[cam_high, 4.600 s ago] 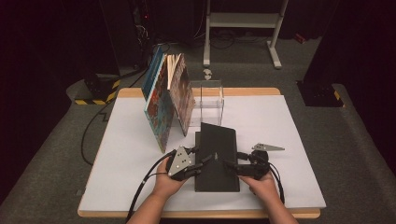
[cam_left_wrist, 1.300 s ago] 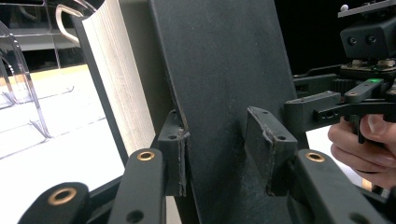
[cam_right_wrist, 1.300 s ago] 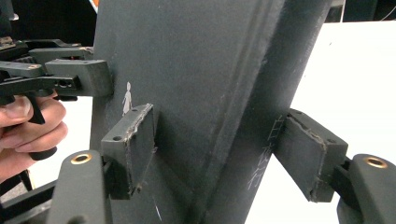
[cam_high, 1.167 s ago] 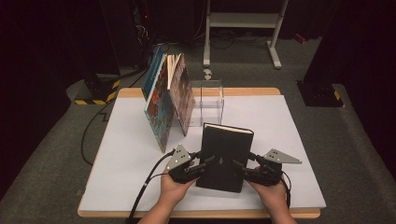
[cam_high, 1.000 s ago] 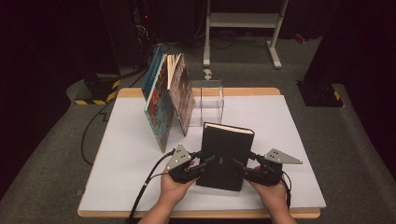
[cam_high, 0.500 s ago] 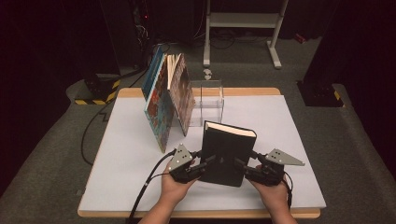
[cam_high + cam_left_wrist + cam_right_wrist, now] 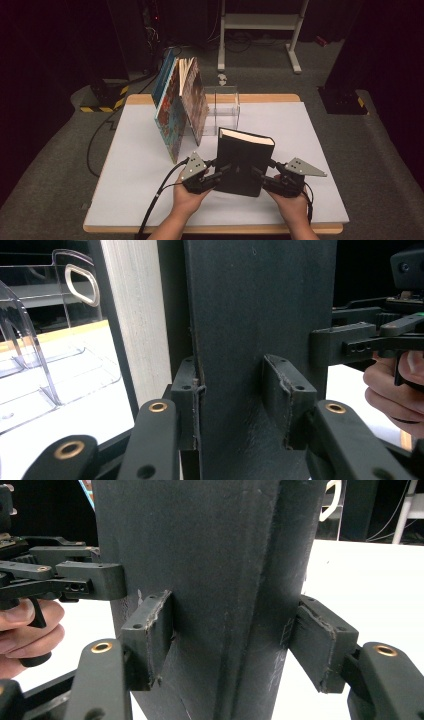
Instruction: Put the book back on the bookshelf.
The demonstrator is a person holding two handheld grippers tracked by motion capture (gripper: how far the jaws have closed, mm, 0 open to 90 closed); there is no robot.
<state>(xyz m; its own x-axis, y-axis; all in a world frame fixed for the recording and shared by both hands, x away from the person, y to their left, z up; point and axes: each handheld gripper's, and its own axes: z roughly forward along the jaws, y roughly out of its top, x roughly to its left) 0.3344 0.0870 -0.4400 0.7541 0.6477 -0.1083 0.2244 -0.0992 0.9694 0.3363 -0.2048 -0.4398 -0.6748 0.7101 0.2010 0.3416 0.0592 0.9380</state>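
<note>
A thick black book [image 7: 245, 162] stands nearly upright on the white table [image 7: 320, 135], its cream page edge facing up. My left gripper [image 7: 222, 172] clamps its left side; in the left gripper view both pads [image 7: 187, 405] press on the dark cover [image 7: 260, 315]. My right gripper [image 7: 260, 176] holds the opposite side. Its jaws have just been closing, and in the right gripper view its pads [image 7: 150, 635] sit against the book [image 7: 200, 555]. Each gripper view also shows the other hand and its gripper beyond the book.
Several colourful picture books [image 7: 177, 107] lean together at the table's back left. A clear acrylic holder [image 7: 226, 107] stands right behind the black book. Cables trail off the table's front left edge. A white metal stand [image 7: 260, 30] is on the floor beyond.
The black book has tipped up from lying flat to standing nearly upright, its page edge now on top. Both hands have stayed at its sides.
</note>
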